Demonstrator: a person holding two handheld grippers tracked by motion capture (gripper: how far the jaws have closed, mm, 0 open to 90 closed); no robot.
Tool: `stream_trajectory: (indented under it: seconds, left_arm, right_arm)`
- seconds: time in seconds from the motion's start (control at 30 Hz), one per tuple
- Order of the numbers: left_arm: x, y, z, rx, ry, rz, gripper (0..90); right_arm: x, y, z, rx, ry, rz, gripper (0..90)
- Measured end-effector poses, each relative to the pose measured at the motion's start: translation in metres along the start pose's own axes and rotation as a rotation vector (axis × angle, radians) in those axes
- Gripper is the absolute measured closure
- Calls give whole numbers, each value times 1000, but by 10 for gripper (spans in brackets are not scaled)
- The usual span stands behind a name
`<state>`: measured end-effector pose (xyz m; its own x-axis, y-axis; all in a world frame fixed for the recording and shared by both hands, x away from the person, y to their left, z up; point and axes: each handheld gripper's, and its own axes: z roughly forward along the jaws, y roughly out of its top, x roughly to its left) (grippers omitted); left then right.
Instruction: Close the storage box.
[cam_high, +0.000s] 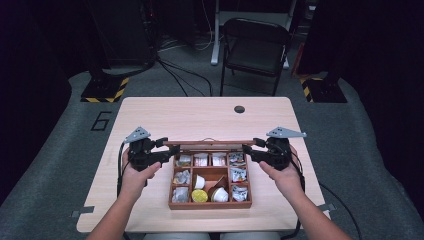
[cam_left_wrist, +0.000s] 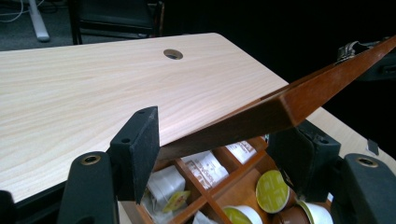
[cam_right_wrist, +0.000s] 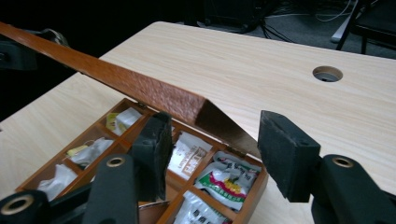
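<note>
While the wooden box sat near the front edge of the counter, we held its hinged lid partway up, one hand-held gripper at each end. Our left hand-held gripper was at the lid's left end, the right hand-held gripper at its right end.

In the left gripper view the lid's corner sat between the two black jaws, w/ a clear gap on the near-pad side; the lid's far edge ran close by the other pad, but we couldn't tell if it touched. Jaws stood moderately apart, not clamped on the wood.

In the right gripper view the lid's corner sat just above one pad, while the other pad stood well apart from it. Again a fairly wide stance, w/ no pinch on the lid.

Box interior was divided into compartments. Centre ones held coffee pods w/ yellow-green and white tops; side ones held paper sachets and small packets. A round cable hole was in the counter's far part. Beyond the counter stood a dark folding chair on grey floor.
</note>
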<state>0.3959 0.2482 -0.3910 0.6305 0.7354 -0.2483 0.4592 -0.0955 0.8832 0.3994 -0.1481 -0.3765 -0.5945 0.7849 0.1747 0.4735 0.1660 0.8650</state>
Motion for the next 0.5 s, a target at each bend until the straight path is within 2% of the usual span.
stream_trajectory:
  seconds: [0.2,0.3,0.43,0.5]
  left_arm:
    - [-9,-5,-7,4,8,3,342]
    - [-14,-9,-12,4,12,24,347]
    - [-18,-14,-16,8,15,15,352]
    - [-21,-18,-18,15,17,26,354]
  right_arm:
    - [6,-8,-8,-3,19,-7,474]
    - [11,-11,-15,-8,17,-33,477]
    - [15,-16,-20,-12,13,-57,476]
    - [16,-20,-22,-10,20,-54,473]
